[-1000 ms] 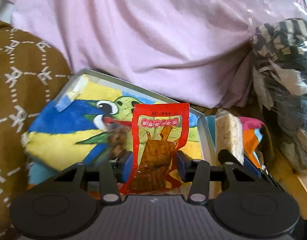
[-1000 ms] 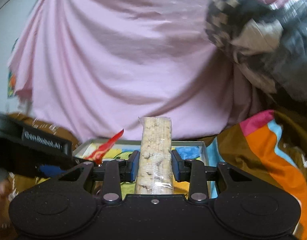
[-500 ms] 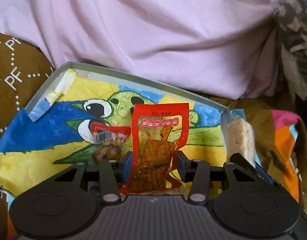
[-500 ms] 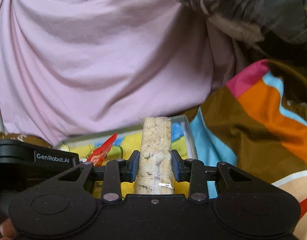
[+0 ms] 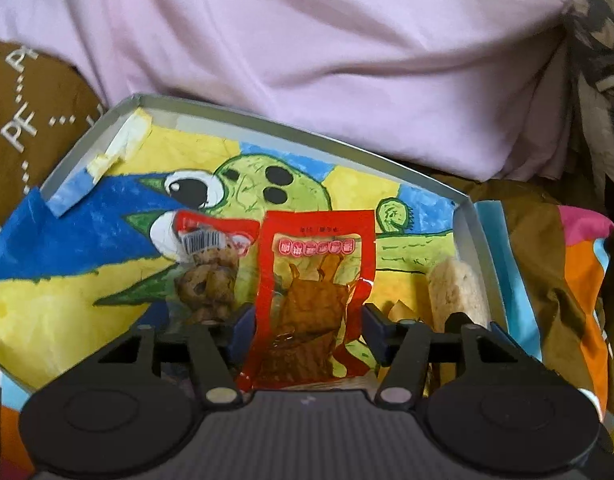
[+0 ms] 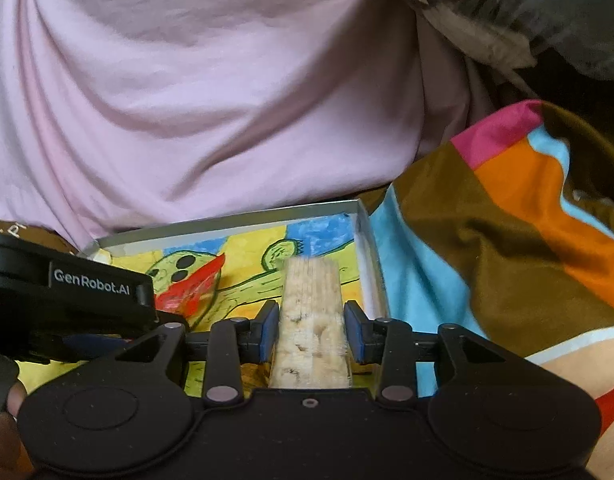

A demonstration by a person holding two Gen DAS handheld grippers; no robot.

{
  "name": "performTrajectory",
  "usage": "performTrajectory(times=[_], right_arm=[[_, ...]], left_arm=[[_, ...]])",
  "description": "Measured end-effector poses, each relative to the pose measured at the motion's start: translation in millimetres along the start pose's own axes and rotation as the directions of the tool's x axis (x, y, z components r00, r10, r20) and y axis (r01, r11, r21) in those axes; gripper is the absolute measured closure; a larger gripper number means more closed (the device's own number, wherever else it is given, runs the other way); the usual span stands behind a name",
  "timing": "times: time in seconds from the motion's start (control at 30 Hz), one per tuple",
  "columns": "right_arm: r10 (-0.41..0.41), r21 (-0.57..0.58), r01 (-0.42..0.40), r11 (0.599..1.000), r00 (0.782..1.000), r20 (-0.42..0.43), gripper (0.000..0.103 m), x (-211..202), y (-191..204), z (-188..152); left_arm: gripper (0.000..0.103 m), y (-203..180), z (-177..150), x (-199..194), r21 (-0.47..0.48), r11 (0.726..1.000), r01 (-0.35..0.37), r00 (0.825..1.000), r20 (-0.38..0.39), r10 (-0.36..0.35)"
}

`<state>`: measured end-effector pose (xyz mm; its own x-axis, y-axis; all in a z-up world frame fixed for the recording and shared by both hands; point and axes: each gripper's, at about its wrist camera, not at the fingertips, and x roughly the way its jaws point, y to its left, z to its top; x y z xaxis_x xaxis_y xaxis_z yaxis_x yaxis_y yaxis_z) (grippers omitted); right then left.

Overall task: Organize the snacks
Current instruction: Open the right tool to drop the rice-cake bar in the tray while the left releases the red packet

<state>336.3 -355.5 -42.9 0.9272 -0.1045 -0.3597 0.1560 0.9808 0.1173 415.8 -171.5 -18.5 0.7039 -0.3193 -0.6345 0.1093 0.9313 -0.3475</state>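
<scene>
A shallow metal-rimmed tray point(image 5: 267, 124) lined with a cartoon drawing lies in front of both grippers. My left gripper point(image 5: 309, 320) is open over it. A red packet of brown snack point(image 5: 315, 280) stands loosely between its fingers. A clear packet of brown biscuits point(image 5: 207, 280) with a red top lies in the tray just to the left. My right gripper point(image 6: 311, 328) is shut on a pale rice bar point(image 6: 311, 312), tipped down into the right corner of the tray point(image 6: 227, 224). The same rice bar point(image 5: 455, 292) shows from the left wrist. The left gripper's body point(image 6: 67, 292) and the red packet point(image 6: 191, 292) show from the right wrist.
Pink cloth point(image 5: 307, 40) is bunched up behind the tray. Brown patterned fabric point(image 5: 23, 120) lies to the left and a striped orange, blue and brown blanket point(image 6: 507, 220) to the right. A plastic bag of dark items point(image 6: 527, 8) sits at the upper right. A hand point(image 6: 7, 400) holds the left gripper.
Both grippers have come down and forward over the tray. The left fingers have spread apart around the red packet. The rice bar has tipped lower into the tray's right corner.
</scene>
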Motion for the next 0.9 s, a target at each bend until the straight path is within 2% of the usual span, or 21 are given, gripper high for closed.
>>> performTrajectory(times=[0.07,0.1,0.13,0.3,0.37,0.53,0.63,0.77,0.9], right_arm=[[-0.004,-0.005,0.004,1.0,1.0,0.005,0.063,-2.0,-1.1,0.9],[-0.007,-0.008,0.007,1.0,1.0,0.008,0.062,-3.3,-1.4,1.1],[-0.009,-0.011,0.009,1.0,1.0,0.012,0.058,-4.8,-1.6,1.6],[-0.016,-0.016,0.017,1.0,0.999,0.04,0.04,-16.6,-3.4,6.9],[-0.02,-0.008,0.02,1.0,0.998,0.052,0.029,-23.5,-4.7,9.5],[-0.029,0.014,0.028,1.0,0.996,0.088,0.018,-48.0,-8.1,17.7],[-0.035,0.02,0.033,0.999,0.993,0.111,0.007,-66.0,-9.2,23.1],[-0.03,-0.016,0.032,0.999,0.99,0.14,0.001,-90.8,-5.5,29.5],[-0.019,-0.053,0.029,0.998,0.985,0.174,0.001,-117.6,2.6,30.2]], left_arm=[[0.038,0.6,-0.6,-2.0,-0.014,1.0,0.003,1.0,0.004,-0.003],[0.034,0.1,-0.6,-4.0,-0.015,1.0,0.001,1.0,0.009,-0.001],[0.029,-1.0,-0.4,-6.1,-0.014,1.0,-0.003,1.0,0.015,0.003],[0.022,-4.8,3.0,-22.1,-0.01,1.0,0.0,0.999,0.049,0.001],[0.017,-4.8,3.1,-31.3,-0.016,1.0,-0.003,0.998,0.069,0.004],[0.004,-1.8,-0.6,-62.5,-0.012,1.0,-0.019,0.99,0.14,0.02],[0.001,2.2,-4.7,-84.8,-0.008,0.999,-0.039,0.982,0.186,0.04],[0.001,9.8,-10.7,-112.2,-0.023,0.998,-0.05,0.975,0.217,0.054],[0.001,19.0,-19.5,-138.0,-0.039,0.997,-0.066,0.965,0.251,0.074]])
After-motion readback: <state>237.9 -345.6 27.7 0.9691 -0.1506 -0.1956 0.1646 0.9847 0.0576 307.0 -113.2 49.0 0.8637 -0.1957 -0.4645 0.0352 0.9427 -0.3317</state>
